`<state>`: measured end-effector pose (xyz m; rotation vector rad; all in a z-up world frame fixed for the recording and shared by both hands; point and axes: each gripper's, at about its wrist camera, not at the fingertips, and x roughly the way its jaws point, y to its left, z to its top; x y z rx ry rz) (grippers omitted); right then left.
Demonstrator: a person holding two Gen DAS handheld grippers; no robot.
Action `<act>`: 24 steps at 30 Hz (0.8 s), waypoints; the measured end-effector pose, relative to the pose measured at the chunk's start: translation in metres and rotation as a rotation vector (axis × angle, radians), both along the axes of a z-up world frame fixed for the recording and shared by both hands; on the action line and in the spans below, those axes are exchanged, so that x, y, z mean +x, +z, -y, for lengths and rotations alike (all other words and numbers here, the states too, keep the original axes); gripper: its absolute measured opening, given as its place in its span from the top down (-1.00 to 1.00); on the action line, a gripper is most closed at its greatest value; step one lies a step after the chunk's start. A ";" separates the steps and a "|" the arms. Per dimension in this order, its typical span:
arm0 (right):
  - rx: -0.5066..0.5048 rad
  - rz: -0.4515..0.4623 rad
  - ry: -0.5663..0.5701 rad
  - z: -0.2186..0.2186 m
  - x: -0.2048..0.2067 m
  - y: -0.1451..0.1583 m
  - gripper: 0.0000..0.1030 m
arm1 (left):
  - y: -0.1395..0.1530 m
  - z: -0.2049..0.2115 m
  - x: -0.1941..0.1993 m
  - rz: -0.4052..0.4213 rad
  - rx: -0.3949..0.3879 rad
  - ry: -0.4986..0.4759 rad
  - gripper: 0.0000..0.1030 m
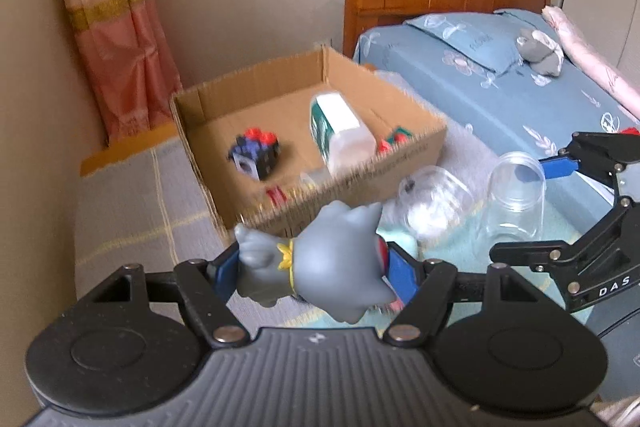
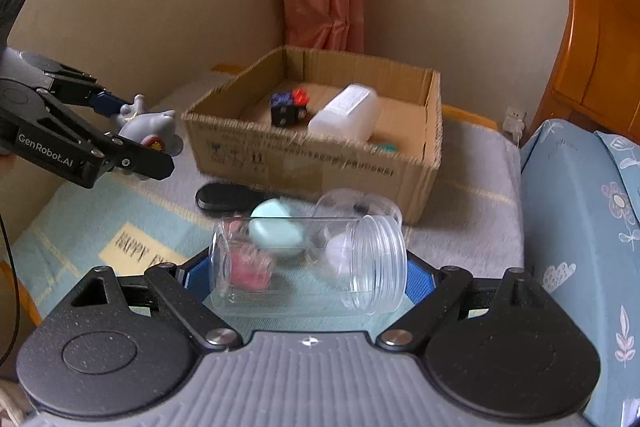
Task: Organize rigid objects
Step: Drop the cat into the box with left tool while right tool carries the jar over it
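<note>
Basically, both grippers are loaded: left gripper (image 1: 316, 267) has its jaws clamped on the grey cat figure (image 1: 320, 267), held in the air just short of the cardboard box (image 1: 384, 163); right gripper (image 2: 308, 271) has its jaws clamped end to end on a clear jar (image 2: 308, 263) lying sideways above the blanket (image 2: 80, 227). Risk one: the figure is lumpy and seems gripped across head and body, so it could twist or pop out if swung fast over the box wall. Risk two: the jar is smooth plastic held along its length, so a slip looks likely, and its open mouth could snag the box's near edge. Both grippers are heading for the same box, so a collision there is possible. The right wrist view shows what the left misses: a black flat object (image 2: 228, 197), a mint green round item (image 2: 276, 227) and a second clear jar (image 2: 356, 205) lying in front of the box. The left wrist view alone shows the bed (image 1: 500, 99) and its pillow (image 1: 468, 39). Inside the box: a white bottle (image 1: 340, 131) and a block toy (image 1: 256, 153).
</note>
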<state>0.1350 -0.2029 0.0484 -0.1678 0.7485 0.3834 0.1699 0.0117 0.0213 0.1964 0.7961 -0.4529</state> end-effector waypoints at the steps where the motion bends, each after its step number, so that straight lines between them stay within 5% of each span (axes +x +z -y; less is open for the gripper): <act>1: 0.003 0.009 0.000 0.001 0.003 0.004 -0.81 | 0.003 0.001 0.004 0.009 0.000 0.002 -0.40; 13: 0.030 0.095 0.002 0.010 0.066 0.040 -0.81 | 0.021 0.019 0.099 0.047 0.068 0.039 -0.41; 24: 0.048 0.093 -0.002 0.012 0.130 0.048 -0.81 | -0.001 0.026 0.182 0.027 0.096 0.095 -0.41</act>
